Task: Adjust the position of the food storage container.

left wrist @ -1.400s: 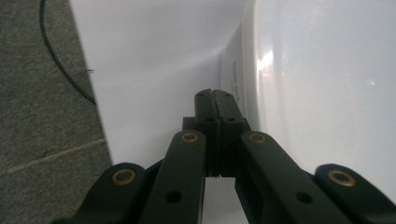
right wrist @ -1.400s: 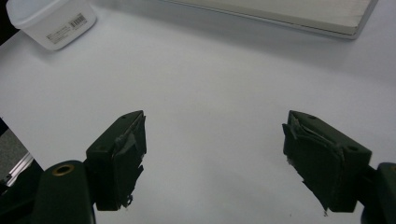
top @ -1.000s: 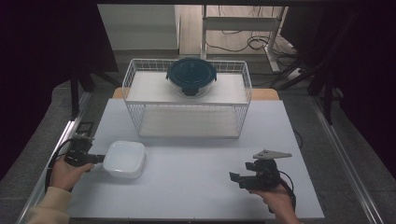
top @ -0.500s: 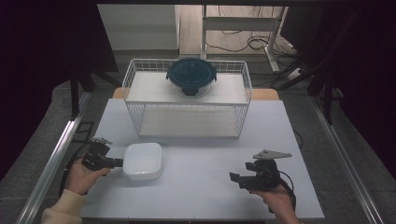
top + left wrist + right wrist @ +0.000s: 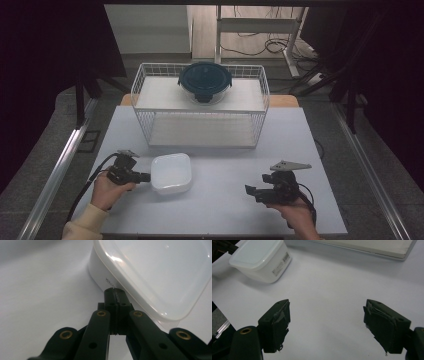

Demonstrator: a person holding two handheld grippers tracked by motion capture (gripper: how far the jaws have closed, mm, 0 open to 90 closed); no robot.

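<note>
The left tongs point(image 5: 145, 177) are closed, their tips at the left edge of the white lidded container point(image 5: 171, 173), which sits on the pale surface point(image 5: 225, 210) in front of the wire basket point(image 5: 200, 112). The right tongs point(image 5: 250, 190) hang open, well apart from it.

In the left gripper view the tongs point(image 5: 115, 293) press together against the container's rim point(image 5: 150, 277).

In the right gripper view the tongs point(image 5: 327, 322) gape over bare surface, with the container point(image 5: 260, 258) far off.
</note>
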